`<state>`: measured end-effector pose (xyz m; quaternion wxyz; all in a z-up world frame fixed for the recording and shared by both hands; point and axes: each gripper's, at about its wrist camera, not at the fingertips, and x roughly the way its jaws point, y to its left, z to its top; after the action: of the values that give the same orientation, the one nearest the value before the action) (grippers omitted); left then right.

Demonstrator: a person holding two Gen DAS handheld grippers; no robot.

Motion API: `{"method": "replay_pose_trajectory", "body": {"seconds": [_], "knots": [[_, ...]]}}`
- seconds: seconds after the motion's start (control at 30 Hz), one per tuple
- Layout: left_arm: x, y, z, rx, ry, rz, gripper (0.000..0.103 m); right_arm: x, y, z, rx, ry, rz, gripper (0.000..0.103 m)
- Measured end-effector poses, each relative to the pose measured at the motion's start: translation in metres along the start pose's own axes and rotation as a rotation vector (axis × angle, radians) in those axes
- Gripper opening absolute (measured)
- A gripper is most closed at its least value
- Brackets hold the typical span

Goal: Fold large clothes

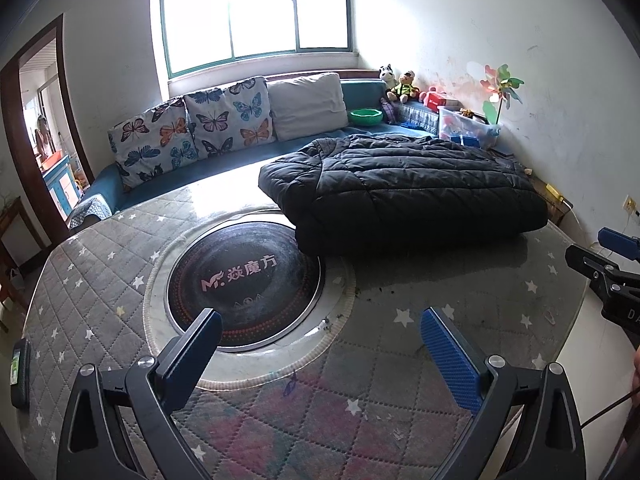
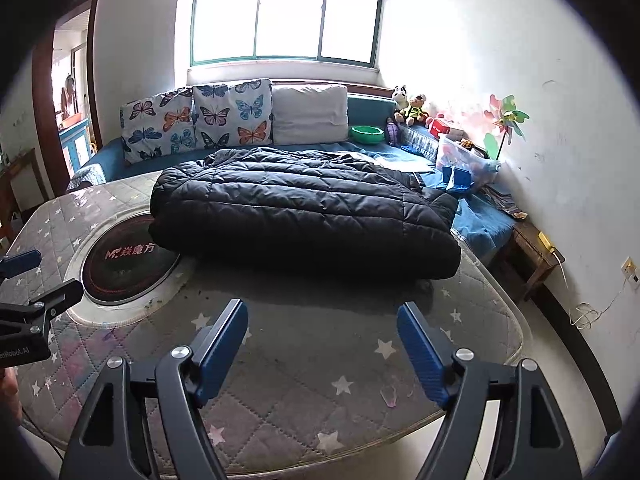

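A black quilted puffer jacket (image 1: 404, 188) lies folded into a thick bundle on the far side of the table, also in the right wrist view (image 2: 304, 216). My left gripper (image 1: 320, 332) is open and empty, held above the table's near part, well short of the jacket. My right gripper (image 2: 322, 320) is open and empty, a short way in front of the jacket's near edge. The right gripper shows at the right edge of the left wrist view (image 1: 600, 256); the left gripper shows at the left edge of the right wrist view (image 2: 36, 280).
The table has a grey star-quilted cover (image 1: 100, 280) and a round black cooktop (image 1: 244, 284) in the middle, partly under the jacket. A blue sofa (image 1: 248, 156) with butterfly cushions stands behind. A clear plastic toy box (image 2: 464, 160) and a pinwheel stand at the right. A phone (image 1: 20, 372) lies at the table's left edge.
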<state>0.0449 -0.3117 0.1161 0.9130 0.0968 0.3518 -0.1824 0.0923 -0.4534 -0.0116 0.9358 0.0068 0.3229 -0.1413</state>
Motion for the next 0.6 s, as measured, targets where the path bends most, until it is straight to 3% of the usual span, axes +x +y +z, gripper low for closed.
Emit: {"method": "replay_pose_trajectory", "body": {"seconds": [0.6], "knots": [[0.022, -0.009, -0.002, 0.031, 0.038, 0.003, 0.103, 0.010, -0.006, -0.004, 0.018, 0.022, 0.003, 0.085]]}}
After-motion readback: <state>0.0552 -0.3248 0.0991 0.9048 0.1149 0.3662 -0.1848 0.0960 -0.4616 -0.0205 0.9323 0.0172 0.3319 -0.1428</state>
